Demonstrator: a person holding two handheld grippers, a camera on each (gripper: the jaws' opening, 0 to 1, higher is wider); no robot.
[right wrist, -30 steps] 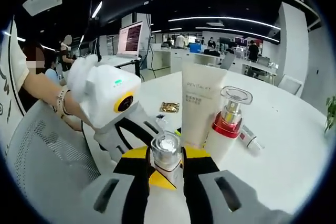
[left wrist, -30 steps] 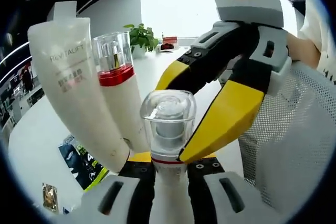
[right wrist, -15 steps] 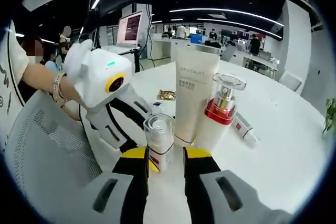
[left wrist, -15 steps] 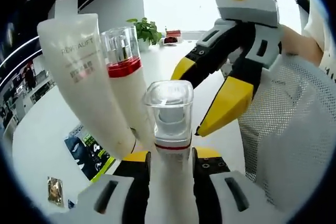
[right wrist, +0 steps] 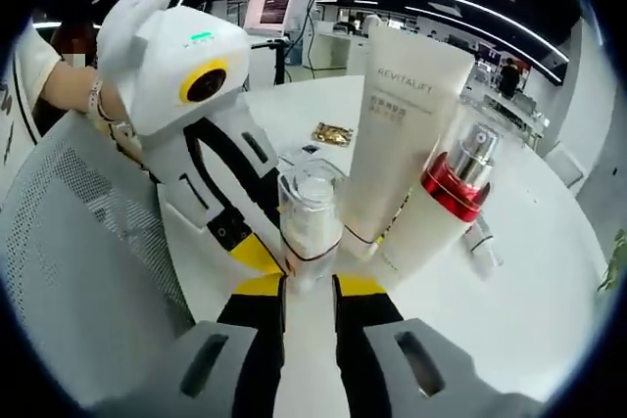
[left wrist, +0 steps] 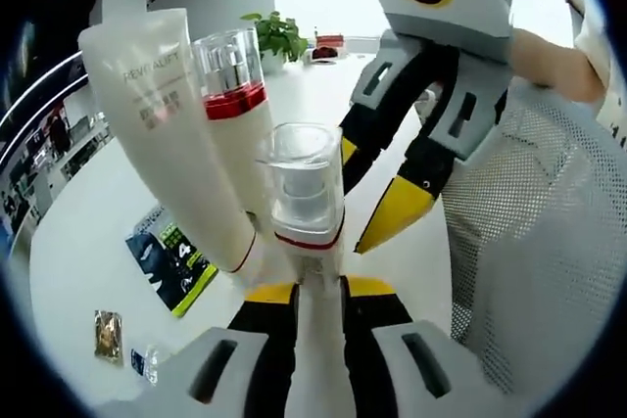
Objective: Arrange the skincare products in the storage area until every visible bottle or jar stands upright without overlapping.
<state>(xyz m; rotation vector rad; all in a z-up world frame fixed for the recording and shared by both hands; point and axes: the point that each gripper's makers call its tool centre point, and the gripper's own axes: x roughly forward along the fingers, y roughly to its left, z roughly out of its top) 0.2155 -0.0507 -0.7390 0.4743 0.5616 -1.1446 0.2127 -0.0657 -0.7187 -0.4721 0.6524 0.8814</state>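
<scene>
Pump bottle (left wrist: 306, 205) upright | left claw (left wrist: 318, 291) open | right claw (right wrist: 310, 286) open

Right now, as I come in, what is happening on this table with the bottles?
A person works with two handheld grippers on a white table. Both the left gripper and the right gripper are closed in around a small bottle with a clear cap. It is hard to tell whether either one grips it. Right next to it stand a white tube and a bottle with a red band.
</scene>
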